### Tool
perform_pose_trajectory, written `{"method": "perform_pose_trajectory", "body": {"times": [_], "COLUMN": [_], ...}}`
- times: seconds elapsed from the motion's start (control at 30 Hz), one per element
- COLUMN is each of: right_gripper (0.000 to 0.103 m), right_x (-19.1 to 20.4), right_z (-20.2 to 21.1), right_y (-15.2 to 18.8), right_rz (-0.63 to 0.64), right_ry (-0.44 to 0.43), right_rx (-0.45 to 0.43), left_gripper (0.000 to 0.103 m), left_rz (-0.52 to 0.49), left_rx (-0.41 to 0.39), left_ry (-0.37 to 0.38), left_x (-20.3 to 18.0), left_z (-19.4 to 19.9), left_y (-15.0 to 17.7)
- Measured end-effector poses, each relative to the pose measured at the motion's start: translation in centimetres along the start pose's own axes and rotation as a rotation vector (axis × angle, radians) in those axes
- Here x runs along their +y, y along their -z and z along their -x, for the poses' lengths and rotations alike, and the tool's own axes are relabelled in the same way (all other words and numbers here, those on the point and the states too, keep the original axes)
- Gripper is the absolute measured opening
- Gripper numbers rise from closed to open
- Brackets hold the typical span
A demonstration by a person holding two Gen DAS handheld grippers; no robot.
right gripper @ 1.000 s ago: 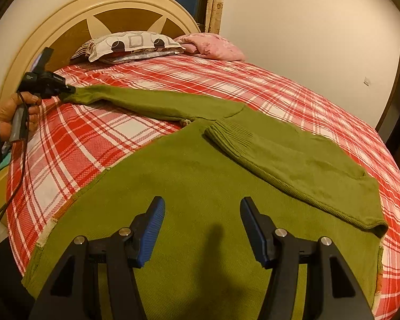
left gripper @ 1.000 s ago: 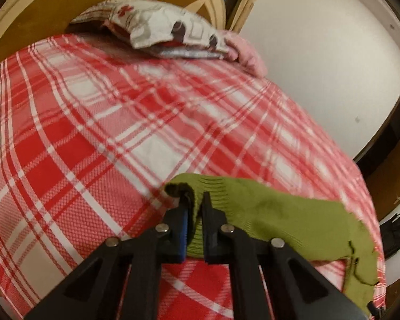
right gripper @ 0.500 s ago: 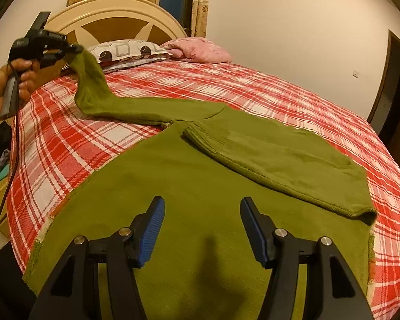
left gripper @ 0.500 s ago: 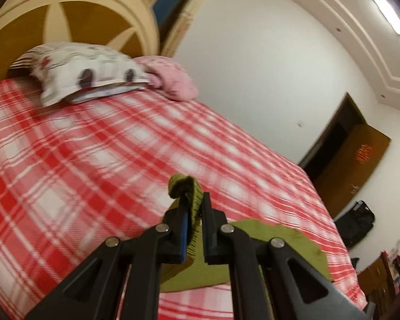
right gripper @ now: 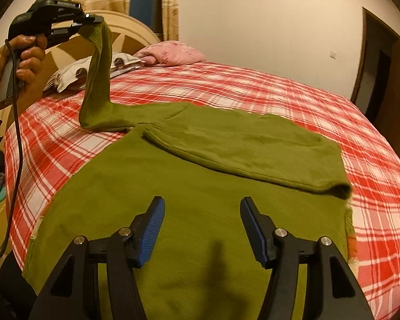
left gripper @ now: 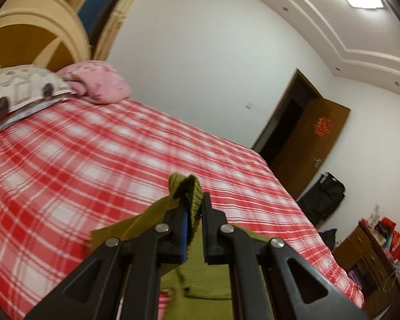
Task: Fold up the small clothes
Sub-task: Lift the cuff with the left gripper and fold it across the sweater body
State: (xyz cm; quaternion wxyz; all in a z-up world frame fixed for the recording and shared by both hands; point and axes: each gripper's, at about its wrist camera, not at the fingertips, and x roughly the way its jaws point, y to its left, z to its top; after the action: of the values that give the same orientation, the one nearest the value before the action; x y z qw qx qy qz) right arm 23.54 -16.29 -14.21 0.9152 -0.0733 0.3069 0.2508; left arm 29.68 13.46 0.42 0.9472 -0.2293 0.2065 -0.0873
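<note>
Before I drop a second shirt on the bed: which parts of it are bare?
The checked bedspread lies bare between the green sweater and the pillows, and along the far side toward the door. A narrower strip is free under the raised sleeve that the left gripper holds. The near middle is covered by the sweater.

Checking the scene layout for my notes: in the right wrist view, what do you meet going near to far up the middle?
Right gripper, open → green sweater body → folded sleeve → red plaid bedspread → pink pillow → wall.
</note>
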Motion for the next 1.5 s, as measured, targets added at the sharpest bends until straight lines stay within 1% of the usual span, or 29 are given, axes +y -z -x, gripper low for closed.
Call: {"method": "perform_pose_trajectory", "body": {"times": [0.27,0.3,0.37,0.53,0.73,0.97,1.03,1.1,1.13,1.17,1.2,1.23,1.27,1.3,1.37,1.4,1.43,1.5], "right_gripper": [0.06,0.06,0.06,0.06,0.06,0.06,0.06,0.06,0.06,0.06,0.06,0.06,0.06,0.06,0.06,0.06,0.06,0.06], "right_x": [-3.8,-4.3,-5.3,-7.1,-8.1,-8.7,-8.6,-8.5,-8.5,-8.5,-8.6,-8.7,-8.7,-8.7,-8.9,-9.0,-9.2,-9.4], "right_z": [0.5,0.6,0.8,1.0,0.8,-0.2,-0.3,-0.6,-0.7,-0.8,-1.0,-1.1,-1.2,-1.3,-1.3,-1.3,-1.2,-1.0], "right_y": [0.8,0.9,1.0,1.4,1.6,2.3,2.4,2.5,2.6,2.7,2.7,2.8,2.9,2.9,3.1,3.1,3.0,2.6], "right_rz": [-0.108,-0.126,-0.154,-0.22,-0.256,-0.284,-0.28,-0.276,-0.277,-0.278,-0.279,-0.28,-0.281,-0.283,-0.291,-0.296,-0.298,-0.3], "right_ry": [0.027,0.036,0.047,0.072,0.076,0.075,0.075,0.073,0.07,0.067,0.064,0.062,0.059,0.056,0.051,0.047,0.047,0.059], "right_rx": [0.026,0.023,0.02,0.013,0.01,0.043,0.046,0.053,0.059,0.064,0.067,0.07,0.073,0.076,0.076,0.078,0.081,0.076], "left_gripper": [0.008,0.008,0.008,0.008,0.008,0.01,0.015,0.018,0.029,0.051,0.062,0.074,0.079,0.081,0.089,0.091,0.091,0.091], "left_rz": [-0.072,-0.081,-0.106,-0.158,-0.185,-0.232,-0.26,-0.285,-0.311,-0.341,-0.362,-0.38,-0.404,-0.424,-0.488,-0.516,-0.53,-0.552], "left_rx": [0.055,0.061,0.087,0.16,0.24,0.308,0.322,0.334,0.332,0.323,0.305,0.282,0.258,0.25,0.238,0.234,0.235,0.25], "left_ry": [0.107,0.112,0.139,0.164,0.153,0.1,0.074,0.087,0.081,0.06,0.047,0.045,0.047,0.041,-0.017,-0.052,-0.07,-0.134], "left_x": [-7.3,-7.9,-9.8,-13.4,-15.3,-16.9,-17.4,-17.6,-17.7,-17.9,-17.8,-17.7,-17.3,-17.1,-16.2,-15.2,-14.3,-11.7], "left_z": [-4.4,-4.8,-6.1,-9.6,-13.2,-16.8,-17.3,-17.2,-16.8,-16.2,-15.6,-14.7,-13.6,-13.2,-11.9,-11.0,-10.4,-9.1], "left_y": [0.8,1.0,1.8,4.3,7.7,11.2,11.9,12.3,12.5,12.6,12.5,12.4,12.4,12.3,12.4,12.5,12.7,13.0]}}
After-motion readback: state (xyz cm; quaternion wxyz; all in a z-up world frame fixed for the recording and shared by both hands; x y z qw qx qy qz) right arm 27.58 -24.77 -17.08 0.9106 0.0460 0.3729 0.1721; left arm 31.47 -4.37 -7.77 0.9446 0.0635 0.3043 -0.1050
